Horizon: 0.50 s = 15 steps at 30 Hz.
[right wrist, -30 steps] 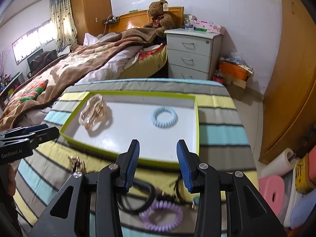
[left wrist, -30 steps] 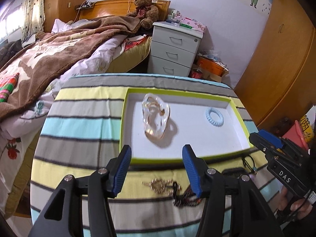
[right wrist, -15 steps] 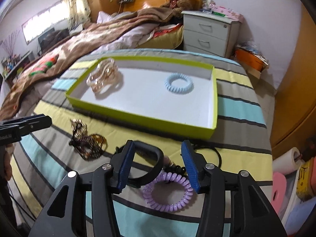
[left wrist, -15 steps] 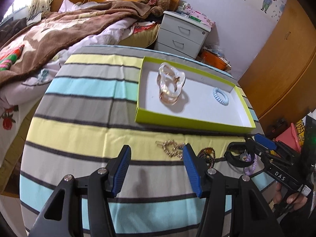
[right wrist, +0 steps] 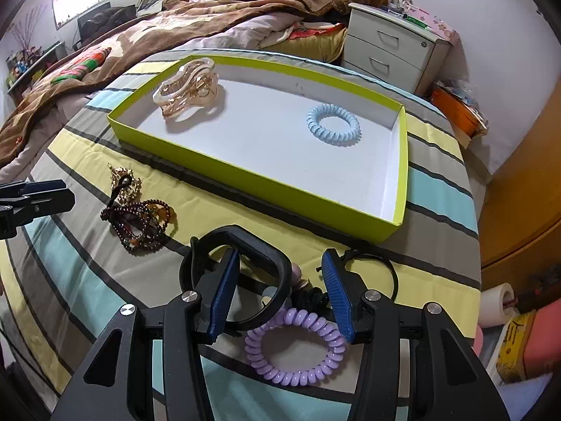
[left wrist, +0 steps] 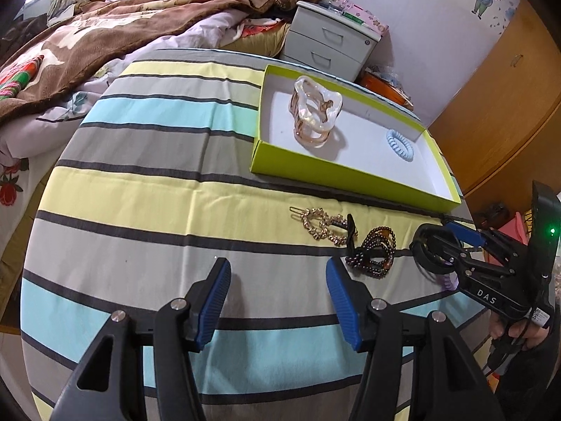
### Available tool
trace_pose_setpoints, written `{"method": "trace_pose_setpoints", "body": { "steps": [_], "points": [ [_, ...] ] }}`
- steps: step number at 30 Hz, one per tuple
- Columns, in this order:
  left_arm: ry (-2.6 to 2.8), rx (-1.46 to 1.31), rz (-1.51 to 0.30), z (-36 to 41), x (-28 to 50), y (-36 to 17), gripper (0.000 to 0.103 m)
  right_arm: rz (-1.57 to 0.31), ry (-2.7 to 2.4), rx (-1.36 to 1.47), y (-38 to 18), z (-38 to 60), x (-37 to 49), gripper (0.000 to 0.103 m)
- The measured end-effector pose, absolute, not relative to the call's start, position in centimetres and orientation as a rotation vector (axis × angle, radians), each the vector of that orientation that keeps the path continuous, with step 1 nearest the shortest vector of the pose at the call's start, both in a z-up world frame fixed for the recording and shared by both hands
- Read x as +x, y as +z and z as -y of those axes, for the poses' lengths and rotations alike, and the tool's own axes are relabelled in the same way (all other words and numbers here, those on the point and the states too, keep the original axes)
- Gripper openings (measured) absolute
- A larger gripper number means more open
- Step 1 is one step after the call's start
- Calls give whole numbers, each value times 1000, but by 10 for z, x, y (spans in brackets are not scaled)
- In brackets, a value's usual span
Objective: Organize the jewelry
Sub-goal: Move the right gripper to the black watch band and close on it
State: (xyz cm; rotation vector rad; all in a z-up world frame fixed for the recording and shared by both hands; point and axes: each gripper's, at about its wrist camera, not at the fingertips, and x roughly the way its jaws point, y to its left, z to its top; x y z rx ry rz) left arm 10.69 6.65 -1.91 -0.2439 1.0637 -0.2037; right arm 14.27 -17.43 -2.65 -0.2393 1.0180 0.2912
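The right hand-held gripper (right wrist: 280,289) hangs wide open and empty right over the black rigid plastic bangle (right wrist: 257,245): its left finger sits inside the loop, the lilac spiral hair tie (right wrist: 298,347) touching at 6 o'clock. The shallow lime-green cardboard tray (right wrist: 266,184) lies at 12 o'clock, with free room on its floor. The left hand-held gripper (left wrist: 278,296), equally open and empty, is well off the bangle, the dark beaded bracelet (left wrist: 375,251) at its 1 o'clock.

Black bangle (right wrist: 242,273) beside purple coil tie (right wrist: 298,347) on cloth.
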Motion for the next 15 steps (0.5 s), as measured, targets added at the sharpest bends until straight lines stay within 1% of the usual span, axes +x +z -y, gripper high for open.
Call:
{"method": "trace_pose_setpoints", "body": {
  "steps": [1, 3, 4, 5, 8, 11, 15],
  "points": [
    [-201, -244, -1070, -66, 107, -20, 59, -1018, 293, -240, -27, 174, 142, 48],
    [-189, -247, -1087, -67, 108, -22, 59, -1016, 299, -242, -27, 174, 140, 41],
    [-181, -247, -1099, -68, 108, -24, 59, -1014, 305, -240, -26, 173, 139, 35],
    [-181, -249, -1102, -68, 108, -25, 59, -1011, 308, -242, -26, 172, 138, 32],
    [-177, -254, -1097, -69, 107, -25, 59, -1000, 296, -261, -26, 169, 135, 28],
    [-171, -247, -1098, -68, 107, -25, 59, -989, 300, -250, -23, 169, 134, 21],
    [-197, -242, -1090, -65, 107, -23, 59, -965, 287, -225, -20, 173, 131, 19]
  ]
}}
